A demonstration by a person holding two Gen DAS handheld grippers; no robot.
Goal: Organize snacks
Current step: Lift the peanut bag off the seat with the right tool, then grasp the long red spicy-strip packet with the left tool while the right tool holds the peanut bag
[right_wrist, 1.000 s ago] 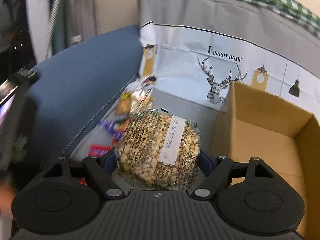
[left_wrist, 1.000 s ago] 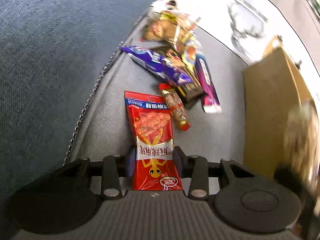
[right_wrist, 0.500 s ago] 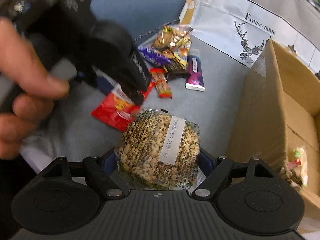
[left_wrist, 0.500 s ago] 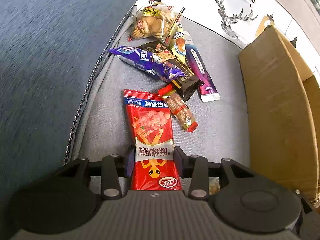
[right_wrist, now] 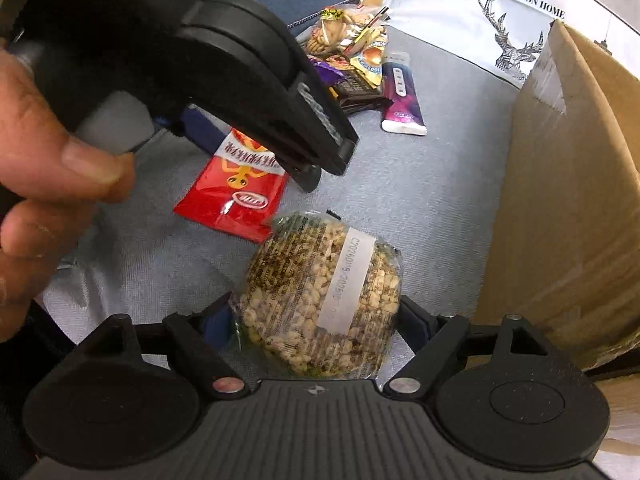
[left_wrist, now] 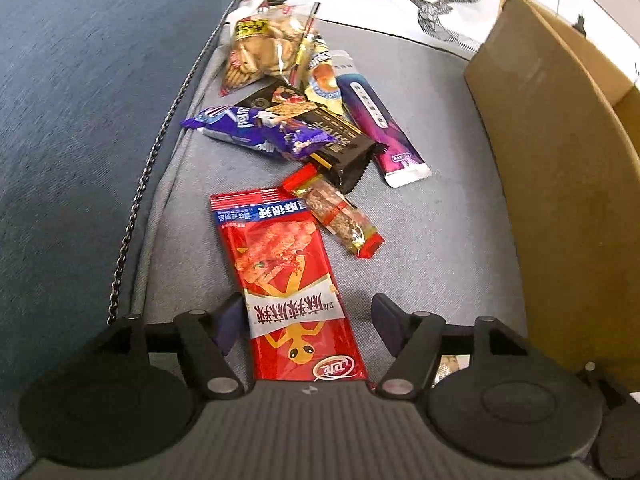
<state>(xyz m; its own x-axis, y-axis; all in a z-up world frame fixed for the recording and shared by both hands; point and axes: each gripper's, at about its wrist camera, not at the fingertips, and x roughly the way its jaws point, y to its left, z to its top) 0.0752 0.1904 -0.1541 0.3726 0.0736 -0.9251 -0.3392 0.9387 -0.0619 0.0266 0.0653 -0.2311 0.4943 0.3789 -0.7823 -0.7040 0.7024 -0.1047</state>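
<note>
Left wrist view: my left gripper (left_wrist: 306, 320) is opening. The red snack packet (left_wrist: 290, 292) lies flat on the grey cushion (left_wrist: 432, 248) between the two fingers, with a clear gap on the right side; the left finger (left_wrist: 230, 322) sits just beside the packet edge, and contact there is unclear. Beyond it lies a loose pile: a small red-ended bar (left_wrist: 338, 216), a black wrapper (left_wrist: 336, 142), a purple wrapper (left_wrist: 256, 128), a pink-purple sachet (left_wrist: 380, 128) and a clear bag of biscuits (left_wrist: 260, 54). The cardboard box (left_wrist: 560, 184) stands at the right; this view shows only its outer wall.

Right wrist view: my right gripper (right_wrist: 316, 320) has its jaws easing wider around the round puffed-grain cake (right_wrist: 324, 300), which sits between both fingers; whether the pads press on it I cannot tell. This view alone shows my left hand (right_wrist: 44, 160) around the left gripper's body, over the red packet's lower end, and the cake near the box wall. The box interior shows in neither view.
</note>
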